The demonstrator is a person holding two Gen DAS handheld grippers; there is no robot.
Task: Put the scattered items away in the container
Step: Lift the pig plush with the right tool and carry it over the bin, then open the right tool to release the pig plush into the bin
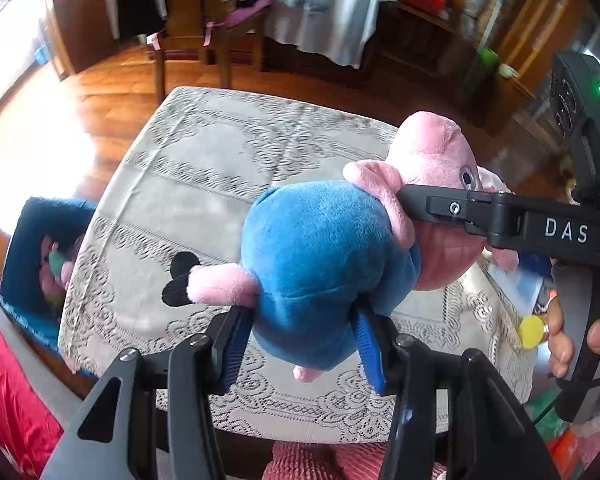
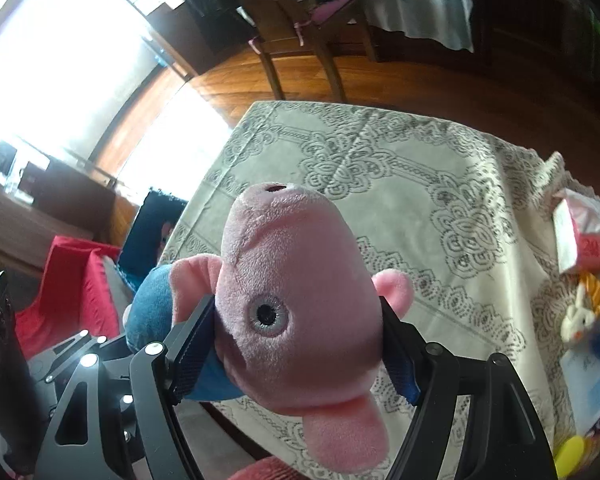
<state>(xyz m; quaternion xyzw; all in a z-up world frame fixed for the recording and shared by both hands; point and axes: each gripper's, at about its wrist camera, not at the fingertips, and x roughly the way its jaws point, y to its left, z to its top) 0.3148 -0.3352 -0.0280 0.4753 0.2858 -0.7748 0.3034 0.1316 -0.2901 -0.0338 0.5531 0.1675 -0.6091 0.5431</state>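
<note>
- My left tool (image 1: 300, 344) is clamped on the blue body of the plush pig (image 1: 324, 264); the blue pads press its lower sides.
- My right tool (image 2: 296, 344) is clamped on the pig's pink head (image 2: 296, 312), one finger at each side, just behind the ears.
- From the left wrist view, the right tool (image 1: 416, 208) comes in from the right and meets the head at the neck.
- The pig is held by both tools in the air above the bench (image 1: 204, 184), which is covered by a lace-patterned cloth (image 2: 420, 200).
- A dark blue bin (image 1: 32, 248) sits below the bench's left edge, with soft items inside; the same bin (image 2: 148, 232) shows in the right view.
- At the bench's right edge: a tissue pack (image 2: 580, 240) and a small white toy (image 2: 580, 316).
</note>
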